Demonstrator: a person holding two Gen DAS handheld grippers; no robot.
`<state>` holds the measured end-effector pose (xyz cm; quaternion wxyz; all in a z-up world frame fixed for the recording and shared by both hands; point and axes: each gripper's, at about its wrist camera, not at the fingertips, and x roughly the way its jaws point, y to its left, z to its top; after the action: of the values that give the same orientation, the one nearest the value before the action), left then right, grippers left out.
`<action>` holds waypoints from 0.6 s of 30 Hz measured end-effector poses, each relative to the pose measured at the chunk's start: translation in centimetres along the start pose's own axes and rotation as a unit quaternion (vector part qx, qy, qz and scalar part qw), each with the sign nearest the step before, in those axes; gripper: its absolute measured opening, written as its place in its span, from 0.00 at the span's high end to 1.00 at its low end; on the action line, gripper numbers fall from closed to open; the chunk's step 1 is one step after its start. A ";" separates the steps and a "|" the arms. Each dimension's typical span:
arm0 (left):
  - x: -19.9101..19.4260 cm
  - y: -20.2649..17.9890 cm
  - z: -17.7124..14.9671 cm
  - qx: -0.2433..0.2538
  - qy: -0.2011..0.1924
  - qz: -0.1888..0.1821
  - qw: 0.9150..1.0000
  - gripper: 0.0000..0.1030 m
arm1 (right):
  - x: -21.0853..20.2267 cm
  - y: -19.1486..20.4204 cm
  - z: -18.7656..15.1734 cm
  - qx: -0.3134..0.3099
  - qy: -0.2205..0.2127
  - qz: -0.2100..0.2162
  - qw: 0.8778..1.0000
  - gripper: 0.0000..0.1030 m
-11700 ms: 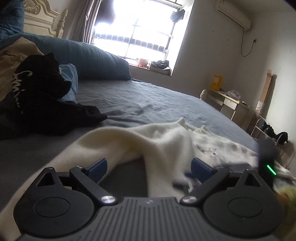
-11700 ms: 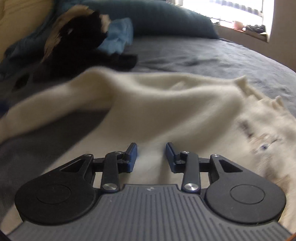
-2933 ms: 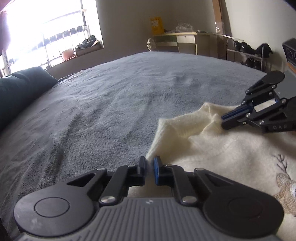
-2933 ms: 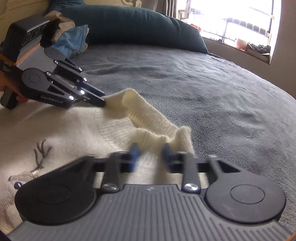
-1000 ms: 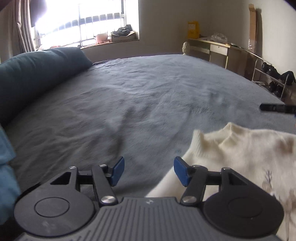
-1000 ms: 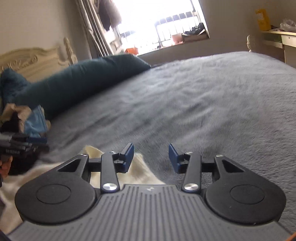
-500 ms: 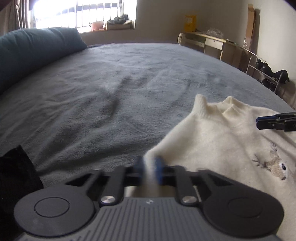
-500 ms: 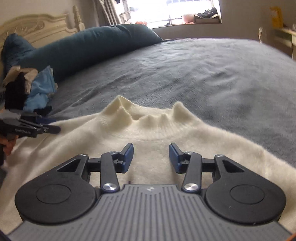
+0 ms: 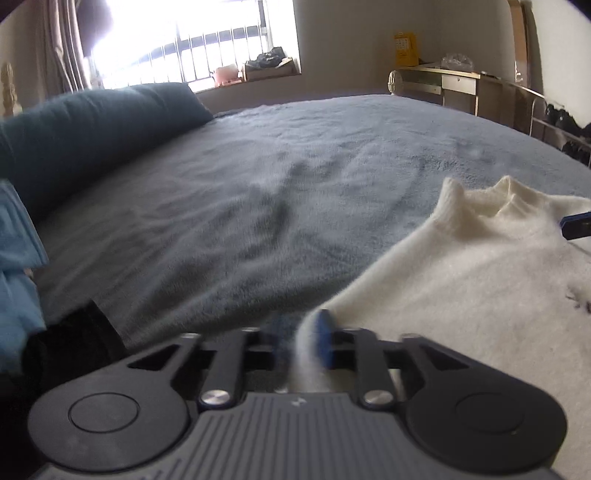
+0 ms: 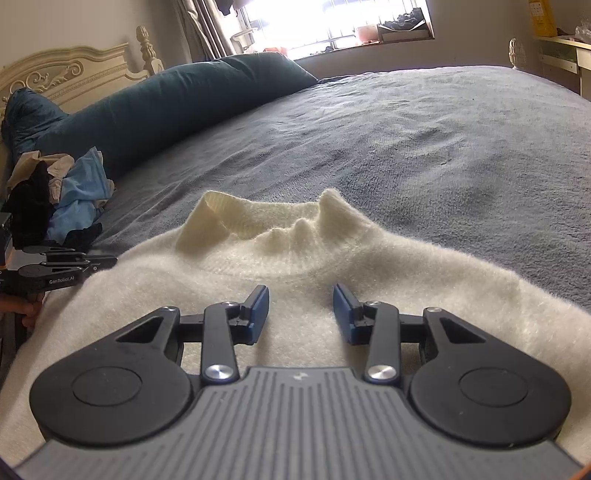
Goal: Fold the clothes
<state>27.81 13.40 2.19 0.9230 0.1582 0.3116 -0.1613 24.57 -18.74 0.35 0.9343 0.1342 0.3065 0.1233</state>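
A: Cream sweater point(image 10: 332, 258) lies flat on the grey bed point(image 10: 424, 129), collar pointing toward the window point(image 10: 332, 22). Fuzzy knit; judged light, limp, stretchy. Best taken at shoulder seams or hem.

B: Left gripper point(image 9: 301, 338): jaws nearly closed, pinching the sweater's shoulder edge. Right gripper point(image 10: 300, 306): jaws apart, holding nothing, low over the chest.

A: Bed plush, likely drags on the knit. Teal bolster point(image 10: 166, 99) and loose clothes pile point(image 10: 62, 192) lie well apart.

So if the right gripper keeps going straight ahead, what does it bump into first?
Probably the cream sweater: the open right gripper points at its ribbed collar, with the grey bedspread beyond. How high it hovers above the knit is unclear.
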 end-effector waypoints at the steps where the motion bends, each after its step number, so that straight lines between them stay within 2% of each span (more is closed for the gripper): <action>1: -0.8 -0.3 0.5 0.011 -0.007 0.019 1.000 0.44 | -0.1 -0.2 0.0 0.002 0.000 0.003 1.000 0.63; 4: -3.6 -1.4 2.0 0.026 -0.038 0.038 0.998 0.44 | -0.3 -0.4 0.1 0.009 -0.004 0.011 1.000 0.63; 6: -4.9 -2.5 3.1 0.008 -0.054 0.018 0.998 0.44 | -0.6 -0.5 0.3 0.013 -0.009 0.017 1.000 0.63; 7: -4.9 -3.3 3.5 -0.003 -0.052 -0.009 0.999 0.44 | -0.9 -0.5 0.4 0.011 -0.014 0.017 1.000 0.63; 9: -3.6 -5.0 3.9 -0.029 -0.022 -0.075 0.997 0.44 | -1.5 -0.1 0.8 0.004 -0.024 0.014 1.000 0.65; 10: -2.5 -5.8 3.8 -0.042 -0.002 -0.098 0.994 0.46 | -1.5 -0.2 0.9 -0.001 -0.020 0.005 1.000 0.68; 11: -1.3 -6.3 3.5 -0.049 0.013 -0.108 0.993 0.50 | -1.4 -0.4 1.0 -0.006 -0.013 -0.004 1.000 0.72; 13: 1.1 -6.6 2.6 -0.049 0.035 -0.092 0.994 0.52 | -1.2 -0.9 1.1 -0.015 0.000 -0.024 1.000 0.77; 14: 2.0 -6.3 2.2 -0.055 0.037 -0.089 0.994 0.52 | -1.0 -1.1 1.1 -0.020 0.006 -0.034 0.999 0.77; 16: 2.5 -4.4 1.7 -0.097 0.023 -0.104 0.989 0.59 | -0.9 -2.4 1.1 -0.021 0.019 -0.050 0.998 0.87; 17: 2.7 -3.5 1.5 -0.118 0.023 -0.113 0.986 0.65 | -1.1 -3.7 1.1 -0.003 0.020 -0.043 0.999 0.89; 18: 2.8 -2.7 1.3 -0.135 0.023 -0.122 0.983 0.69 | -1.4 -5.2 1.3 0.025 0.020 -0.031 0.999 0.95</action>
<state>29.52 9.92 0.94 0.9018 -0.0035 0.3690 -0.2249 25.00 -24.26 0.40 0.9278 0.1457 0.3318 0.0887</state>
